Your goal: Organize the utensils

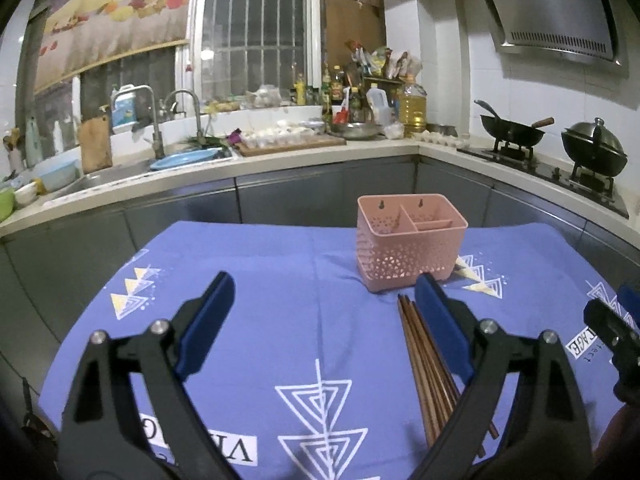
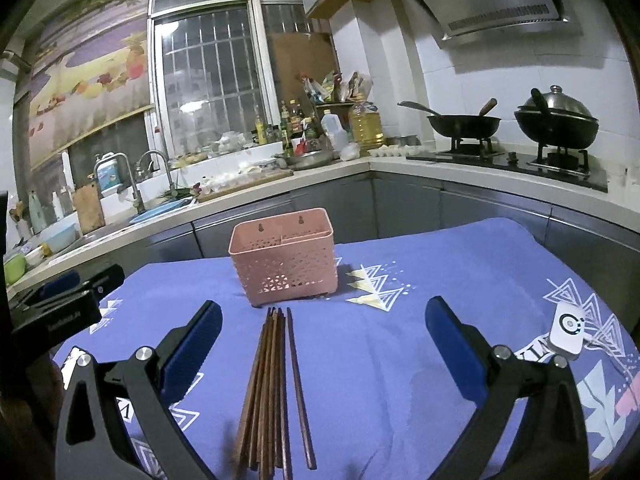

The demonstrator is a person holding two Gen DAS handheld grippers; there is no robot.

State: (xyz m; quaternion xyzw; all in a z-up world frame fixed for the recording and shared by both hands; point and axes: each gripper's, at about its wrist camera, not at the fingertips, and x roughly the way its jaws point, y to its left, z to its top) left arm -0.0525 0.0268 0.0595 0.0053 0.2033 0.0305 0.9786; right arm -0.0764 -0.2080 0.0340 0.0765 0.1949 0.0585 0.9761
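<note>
Left wrist view:
- Left hand-held gripper (image 1: 324, 292): released, blue pads spread wide, nothing between them but cloth.
- Chopsticks (image 1: 428, 372): brown bundle lying flat on the blue patterned cloth of the tabletop (image 1: 280, 280), just inside the right-hand finger and partly hidden under it.
- Long axis: runs near to far, far tips aimed at the caddy, roughly in line with the fingers.
- Caddy (image 1: 408, 252): pink perforated holder with three compartments, all looking empty, upright on the cloth just beyond the far tips.
- Right hand-held gripper (image 1: 612, 328): only an edge shows at the frame's right; state not readable here.

Right wrist view:
- Right hand-held gripper (image 2: 324, 320): released, pads wide apart, holding nothing.
- Chopsticks (image 2: 272, 384): between the two fingers, left of centre, nearer the left-hand pad; one stick lies slightly apart on the right of the bundle.
- Long axis: near to far, fanning a little toward the camera, far tips just short of the caddy (image 2: 286, 258).
- Left hand-held gripper (image 2: 64, 292): seen at the left edge, beside the bundle's side.

Judgement:
- Nearer hand: either reaches; the right straddles the bundle more centrally.
- Coming move: a grasp across the sticks, then a tip-up into a caddy compartment.
- Progress: nothing placed yet.
</note>
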